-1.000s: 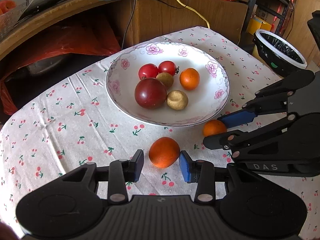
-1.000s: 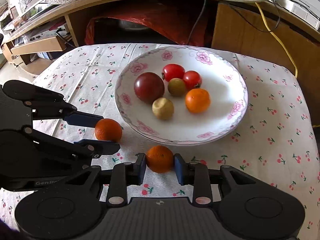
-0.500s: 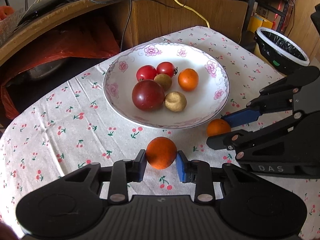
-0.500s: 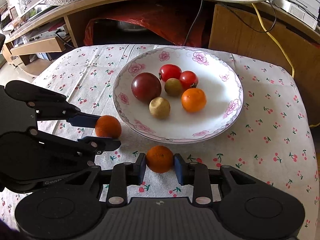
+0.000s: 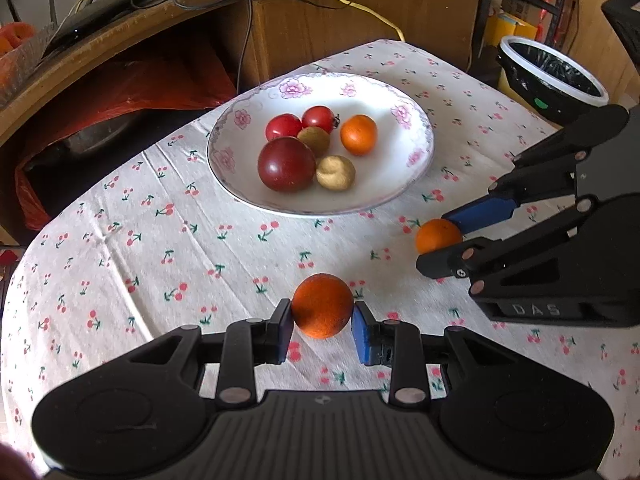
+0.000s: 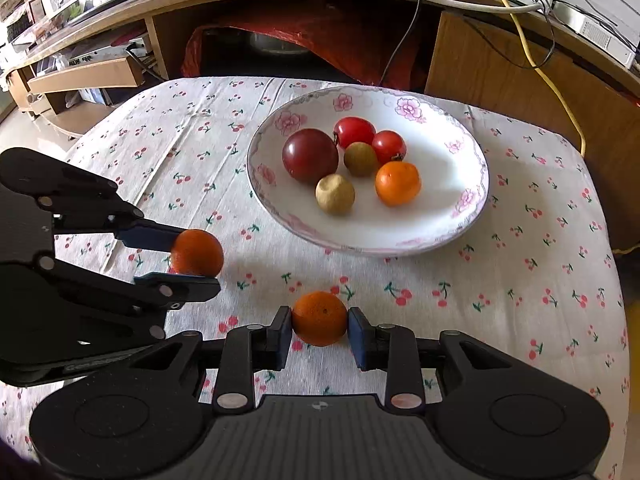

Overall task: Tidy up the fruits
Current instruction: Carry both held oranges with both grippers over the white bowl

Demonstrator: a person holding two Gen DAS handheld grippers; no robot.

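My left gripper [image 5: 322, 322] is shut on a deep-orange tangerine [image 5: 322, 305], held above the cherry-print cloth; the same tangerine [image 6: 197, 253] shows in the right wrist view between the left gripper's fingers. My right gripper [image 6: 319, 330] is shut on a second tangerine [image 6: 319, 318], which also appears at the right of the left wrist view as a small orange fruit [image 5: 438, 236]. Beyond both stands a white flowered plate [image 5: 416, 160] holding a dark plum [image 5: 286, 164], two red tomatoes [image 5: 283, 127], two brownish fruits and one tangerine [image 5: 358, 134].
The cloth-covered table [image 6: 540, 260] drops off at its right and far edges. A wooden desk with cables [image 6: 472, 4] stands behind it. A black bin with a white rim [image 5: 554, 74] sits at the far right, beyond the table.
The left gripper closed on its tangerine. Both grippers, each with its fruit, rose off the cloth and drew back, so the plate looks farther away.
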